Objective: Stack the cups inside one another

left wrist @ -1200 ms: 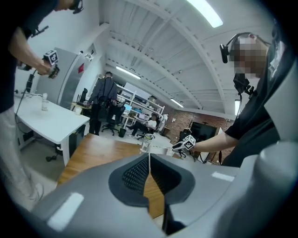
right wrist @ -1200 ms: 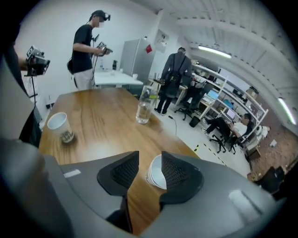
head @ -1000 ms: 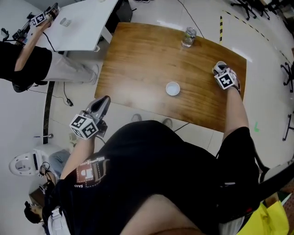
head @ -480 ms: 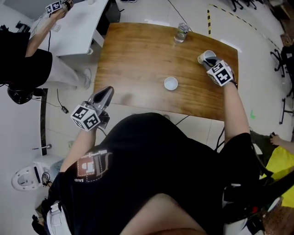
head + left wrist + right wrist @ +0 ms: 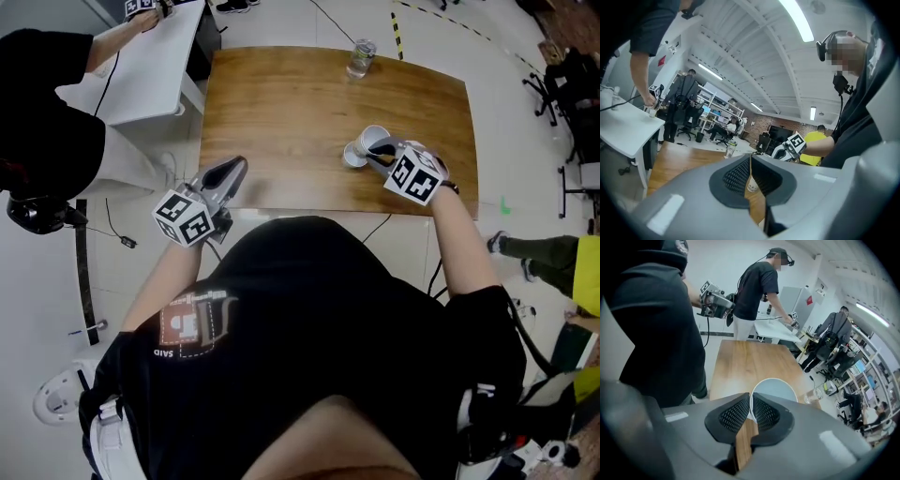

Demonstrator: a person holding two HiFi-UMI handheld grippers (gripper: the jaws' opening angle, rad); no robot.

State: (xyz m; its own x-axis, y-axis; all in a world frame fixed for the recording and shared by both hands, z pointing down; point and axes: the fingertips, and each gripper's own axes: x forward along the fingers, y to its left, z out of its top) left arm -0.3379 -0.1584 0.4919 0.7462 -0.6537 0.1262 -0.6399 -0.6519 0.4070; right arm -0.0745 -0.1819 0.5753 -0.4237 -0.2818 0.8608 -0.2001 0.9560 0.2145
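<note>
A white paper cup [image 5: 353, 157] stands upright on the wooden table [image 5: 281, 103], near its front edge. A second white cup [image 5: 373, 137] hangs tilted just right of it, and my right gripper [image 5: 378, 150] is shut on its rim. In the right gripper view the pads pinch that cup's [image 5: 775, 389] wall at the right gripper [image 5: 751, 408]. My left gripper [image 5: 236, 167] hovers over the table's front left edge, shut and holding nothing. In the left gripper view, past the left gripper [image 5: 750, 161], the standing cup [image 5: 752, 184] shows through the gap.
A clear glass [image 5: 361, 56] stands at the table's far edge. A white desk [image 5: 141, 66] lies to the left, where another person [image 5: 47, 103] works with a gripper. Office chairs and people fill the room behind.
My right gripper closed on the cup at the table's right side, lifted it and carried it left to the standing cup. The left gripper drifted slightly up and forward.
</note>
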